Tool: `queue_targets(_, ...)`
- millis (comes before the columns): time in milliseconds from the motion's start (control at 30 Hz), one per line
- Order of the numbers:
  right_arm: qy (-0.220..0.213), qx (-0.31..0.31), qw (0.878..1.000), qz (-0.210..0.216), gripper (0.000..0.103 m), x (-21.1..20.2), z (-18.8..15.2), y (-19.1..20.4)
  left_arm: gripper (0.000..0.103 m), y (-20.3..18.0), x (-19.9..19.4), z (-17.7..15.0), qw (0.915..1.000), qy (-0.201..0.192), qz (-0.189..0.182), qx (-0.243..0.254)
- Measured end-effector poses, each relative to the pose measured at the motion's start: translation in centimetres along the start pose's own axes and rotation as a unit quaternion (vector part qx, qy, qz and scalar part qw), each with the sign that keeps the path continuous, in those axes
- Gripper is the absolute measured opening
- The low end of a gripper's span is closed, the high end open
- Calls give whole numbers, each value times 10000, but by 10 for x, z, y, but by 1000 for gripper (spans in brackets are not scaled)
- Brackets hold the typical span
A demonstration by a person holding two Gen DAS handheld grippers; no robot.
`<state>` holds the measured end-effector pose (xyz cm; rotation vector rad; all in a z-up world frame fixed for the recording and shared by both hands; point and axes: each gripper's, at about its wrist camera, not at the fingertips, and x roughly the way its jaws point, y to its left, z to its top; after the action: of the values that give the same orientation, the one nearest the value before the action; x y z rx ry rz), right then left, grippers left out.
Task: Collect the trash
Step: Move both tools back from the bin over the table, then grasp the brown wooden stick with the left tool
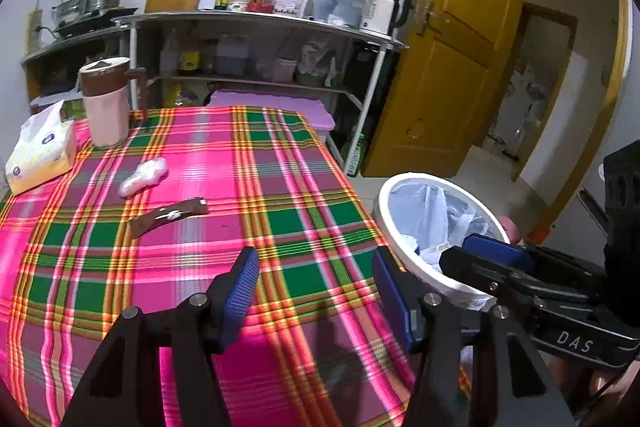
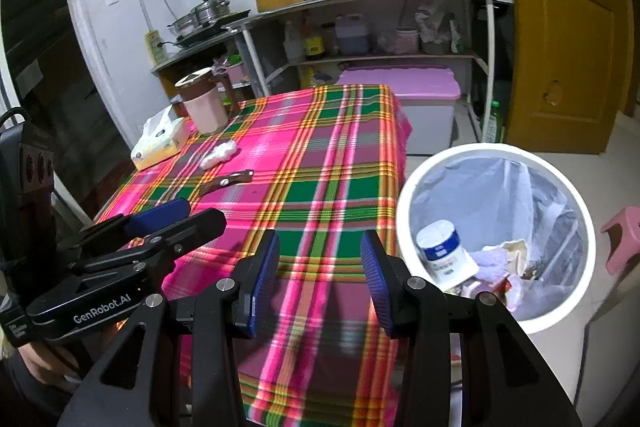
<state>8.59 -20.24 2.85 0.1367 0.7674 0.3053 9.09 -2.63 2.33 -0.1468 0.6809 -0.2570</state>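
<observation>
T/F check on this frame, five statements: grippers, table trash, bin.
1. Both grippers are empty, jaws apart. True: left gripper and right gripper hold nothing.
2. The crumpled white wad lies on the plaid tablecloth. True.
3. The brown wrapper is already in the trash bin. False: it lies on the tablecloth, near the wad.
4. The trash bin stands on the table. False: it stands on the floor beside the table.
5. The bin is empty. False: it is lined with a bag and holds a white and blue container and other scraps.
</observation>
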Motion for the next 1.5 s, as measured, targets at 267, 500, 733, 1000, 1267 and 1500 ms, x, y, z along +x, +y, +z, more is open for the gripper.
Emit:
queue_targets(267,83,-85,9998,168,44,19,2,13,58,28,0,-12,9993,14,348,-156)
queue_targets(500,234,-169,9989,368,44,40,6,25,58,53,2,-10,9987,7,428,-276)
queue_targets(733,410,-244,9978,454,44,59,13,31,58,85,12,-1,9974,13,602,-399)
queue_targets(1000,487,-266,9972,502,44,74,20,31,58,114,33,15,9964,12,821,-191)
queue_targets(1267,607,-220,9967,500,44,91,26,30,58,131,72,30,9966,257,773,156)
queue_targets(1500,741,-169,9959,492,44,106,28,27,58,137,112,37,9947,781,597,305)
